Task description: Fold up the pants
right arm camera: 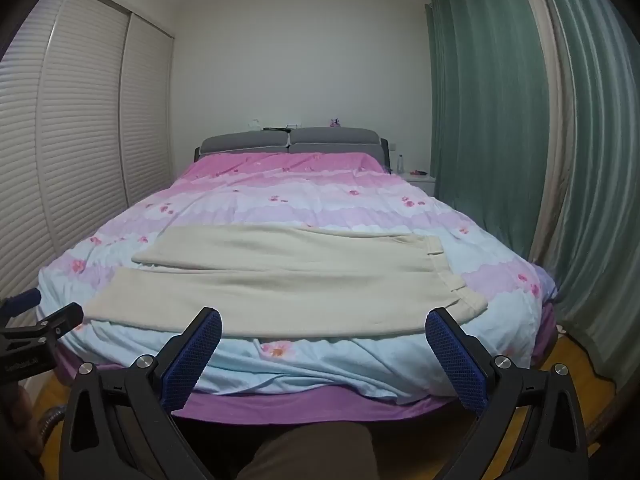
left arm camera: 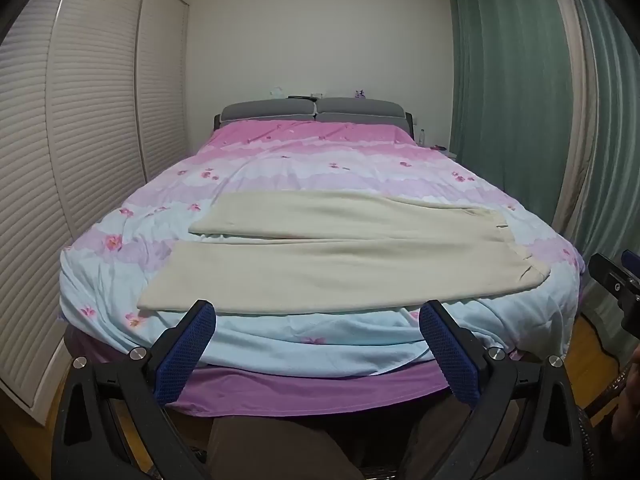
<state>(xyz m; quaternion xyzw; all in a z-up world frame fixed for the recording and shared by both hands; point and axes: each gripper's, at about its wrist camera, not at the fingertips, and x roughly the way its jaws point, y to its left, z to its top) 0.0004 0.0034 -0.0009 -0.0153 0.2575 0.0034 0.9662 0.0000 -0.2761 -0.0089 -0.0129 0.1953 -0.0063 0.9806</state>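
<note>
Cream pants (left arm camera: 336, 256) (right arm camera: 280, 280) lie flat across the foot of the bed, waistband to the right, both legs stretching left with a narrow gap between them. My left gripper (left arm camera: 318, 314) hovers in front of the bed's near edge, jaws wide open, nothing between the blue pads. My right gripper (right arm camera: 324, 322) is likewise open and empty, held short of the pants' near edge. The right gripper also shows at the right edge of the left wrist view (left arm camera: 618, 284), and the left gripper at the left edge of the right wrist view (right arm camera: 36, 324).
The bed carries a pink, lilac and light-blue flowered quilt (left arm camera: 320, 160) with a purple sheet below and a grey headboard (left arm camera: 312, 110). Louvred wardrobe doors (left arm camera: 80, 120) stand left, green curtains (left arm camera: 520, 100) right, a small white nightstand (right arm camera: 418, 179) at the far right. A person's brown-clad legs (right arm camera: 316, 452) show below.
</note>
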